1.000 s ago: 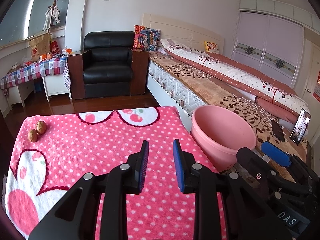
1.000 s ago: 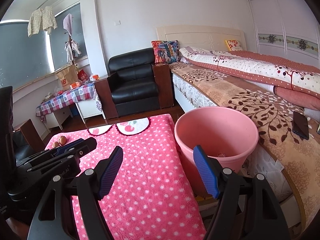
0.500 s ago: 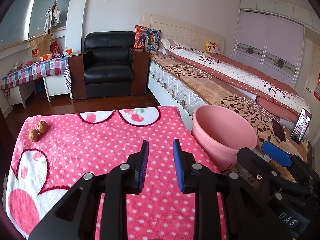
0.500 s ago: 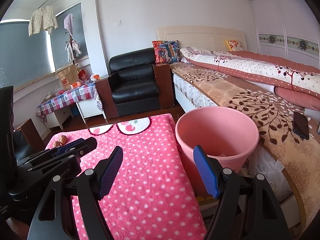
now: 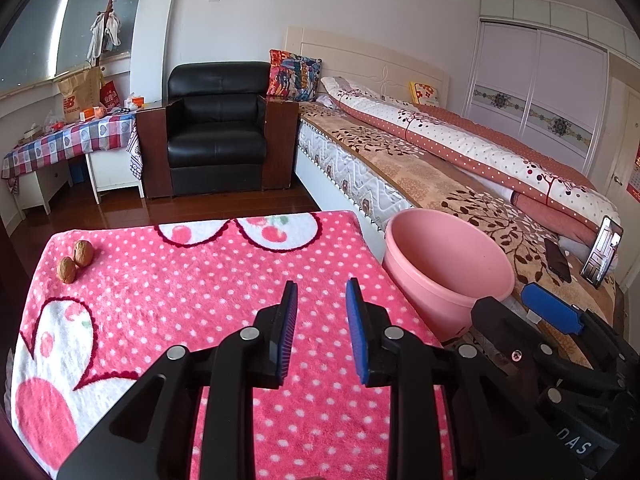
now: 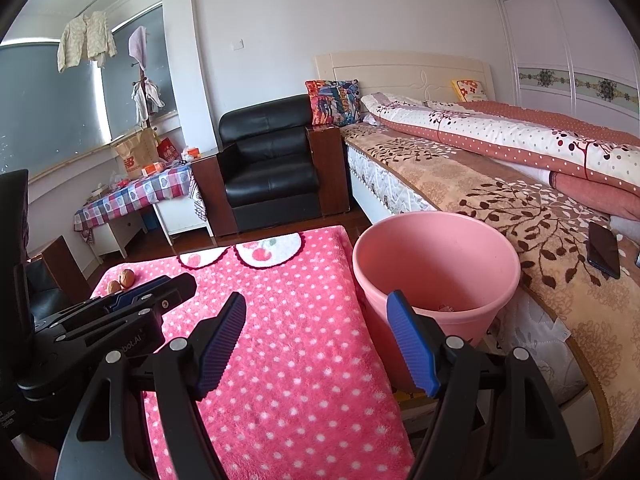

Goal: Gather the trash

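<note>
Barely anything has shifted over the last second: both views creep slightly, and the two brown walnuts (image 5: 75, 261) remain at the far left corner of the pink polka-dot fleece blanket (image 5: 208, 280), touching each other, so collection looks stalled. The round pink plastic bucket (image 6: 436, 268) stands just beside the blanket's right edge. The left gripper (image 5: 322, 312) hovers level over the blanket, jaws parted narrowly and empty. The right gripper (image 6: 320, 332) hangs near the bucket's rim, jaws spread wide, holding nothing.
</note>
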The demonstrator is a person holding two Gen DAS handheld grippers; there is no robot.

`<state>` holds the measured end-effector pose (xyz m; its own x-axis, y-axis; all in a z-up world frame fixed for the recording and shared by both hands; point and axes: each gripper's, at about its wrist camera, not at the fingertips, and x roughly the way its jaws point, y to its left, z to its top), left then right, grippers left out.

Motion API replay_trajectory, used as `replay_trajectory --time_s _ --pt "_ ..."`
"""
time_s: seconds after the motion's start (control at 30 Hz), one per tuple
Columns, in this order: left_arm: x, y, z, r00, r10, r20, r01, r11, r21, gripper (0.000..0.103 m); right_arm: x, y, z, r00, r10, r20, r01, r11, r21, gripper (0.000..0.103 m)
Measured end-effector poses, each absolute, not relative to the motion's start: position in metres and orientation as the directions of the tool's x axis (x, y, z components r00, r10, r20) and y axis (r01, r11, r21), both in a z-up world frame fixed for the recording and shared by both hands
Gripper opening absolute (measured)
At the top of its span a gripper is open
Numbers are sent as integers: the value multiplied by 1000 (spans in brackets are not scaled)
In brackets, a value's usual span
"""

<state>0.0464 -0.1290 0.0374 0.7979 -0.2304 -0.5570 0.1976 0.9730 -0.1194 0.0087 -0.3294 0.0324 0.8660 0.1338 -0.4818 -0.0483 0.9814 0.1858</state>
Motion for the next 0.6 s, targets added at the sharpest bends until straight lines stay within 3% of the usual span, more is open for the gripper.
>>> replay_trajectory --time_s 0.6 --pt "47 -129 37 799 -228 -556 195 974 -118 25 7 -328 30 866 136 -481 -51 981 186 72"
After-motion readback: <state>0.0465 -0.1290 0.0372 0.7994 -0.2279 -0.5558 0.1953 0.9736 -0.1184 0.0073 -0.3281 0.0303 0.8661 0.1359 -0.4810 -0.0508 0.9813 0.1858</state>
